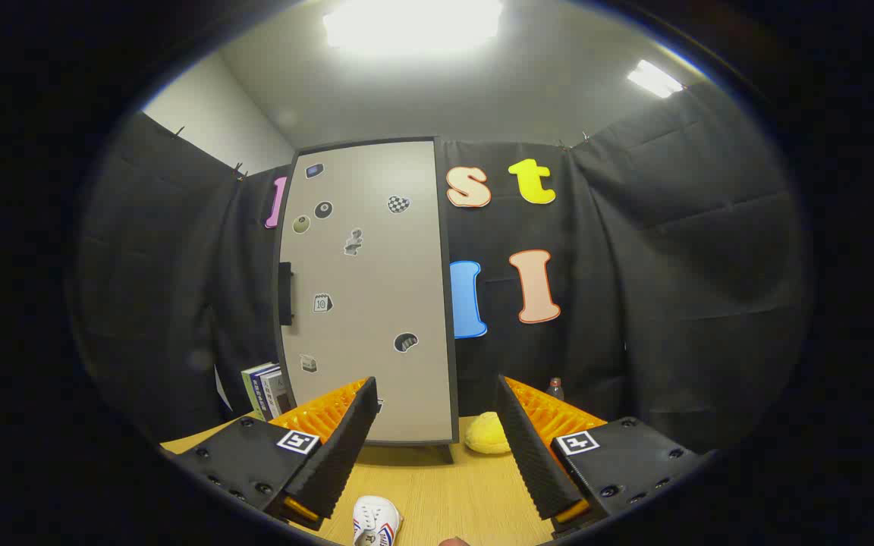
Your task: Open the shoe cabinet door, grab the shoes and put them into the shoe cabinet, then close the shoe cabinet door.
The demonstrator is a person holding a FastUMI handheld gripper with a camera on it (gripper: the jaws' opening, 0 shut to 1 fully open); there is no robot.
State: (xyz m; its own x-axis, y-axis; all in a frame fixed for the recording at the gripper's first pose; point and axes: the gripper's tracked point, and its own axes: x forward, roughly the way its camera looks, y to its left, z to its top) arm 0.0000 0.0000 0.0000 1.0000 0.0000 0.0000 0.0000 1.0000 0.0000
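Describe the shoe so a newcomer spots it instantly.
Start at the tall grey shoe cabinet standing on the wooden table. The shoe lies nearer, between the open gripper fingers. It is small and white with red-blue stripes, unlike the yellow plush at the cabinet's foot.

The gripper (437,432) is held level and pointing forward, its two fingers (342,447) rising from the bottom of the gripper view and spread wide apart, with nothing clamped between them. The ribbed inner faces of both fingers stand bare and turned toward each other across the gap. Each finger sits on a dark mounting block carrying a small square marker (one on either side), and the two blocks sit at about the same height, so the tool looks untilted. A small rounded shape at the lower rim, between the fingers, may be a fingertip of the person, though it is too slight to tell.
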